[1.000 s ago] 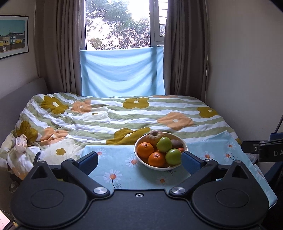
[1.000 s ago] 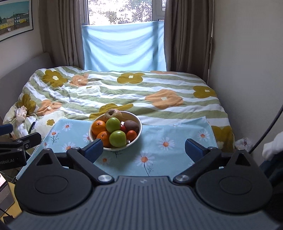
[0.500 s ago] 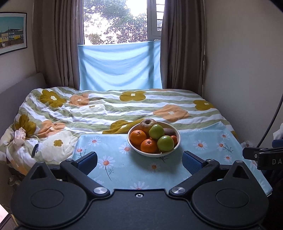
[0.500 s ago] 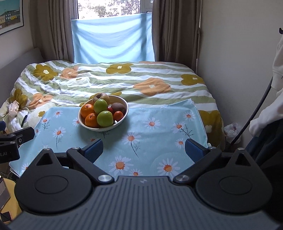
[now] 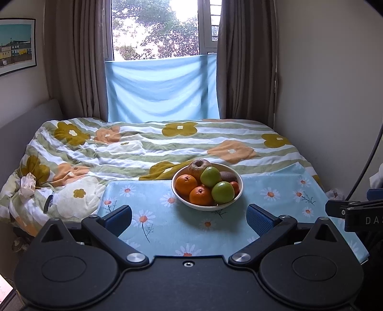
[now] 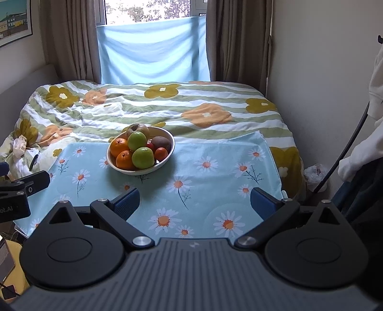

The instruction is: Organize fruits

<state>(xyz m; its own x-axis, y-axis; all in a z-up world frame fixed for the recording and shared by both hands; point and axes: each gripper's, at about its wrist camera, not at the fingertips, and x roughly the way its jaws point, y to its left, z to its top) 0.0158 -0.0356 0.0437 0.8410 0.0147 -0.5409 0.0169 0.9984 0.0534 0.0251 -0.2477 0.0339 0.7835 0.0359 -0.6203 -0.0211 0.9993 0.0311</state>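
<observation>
left wrist view: the left claw (image 5: 189, 216) is hanging wide apart and gripping nothing, well back from the white bowl (image 5: 235, 195). the bowl is sitting on a daisy-print blue cloth (image 5: 148, 222) spread over the near part of the bed (image 5: 143, 148), and all the fruit in sight is lying inside it: two oranges (image 5: 186, 184), two green apples (image 5: 222, 192), a brownish apple (image 5: 198, 166) at the back, a kiwi (image 5: 227, 176) and a small red fruit (image 5: 235, 186) at the right edge. no fruit is lying loose on the cloth. this is fitting two stages alike: fruit piled up and waiting to be sorted out of the bowl, or fruit already gathered into it. i am judging no further than that. any reach into the pile is going to call for a careful descent, since the round fruit is stacked and likely to roll.

right wrist view: the right claw (image 6: 195, 201) is also gaping wide with nothing between its pads, and the bowl (image 6: 165, 162) is lying ahead and to its left, near the cloth's far edge. part of the left gripper is poking in at the left margin. a flowered, striped quilt (image 6: 203, 114) is covering the bed beyond, rumpled and soft, so the footing under the bowl is probably giving a little. brown curtains (image 6: 69, 40) are framing a window with a blue sheet (image 6: 153, 47) across its lower part, and a picture (image 6: 14, 21) is hanging on the left wall. a pale sleeve (image 6: 359, 158) is showing at the right.
</observation>
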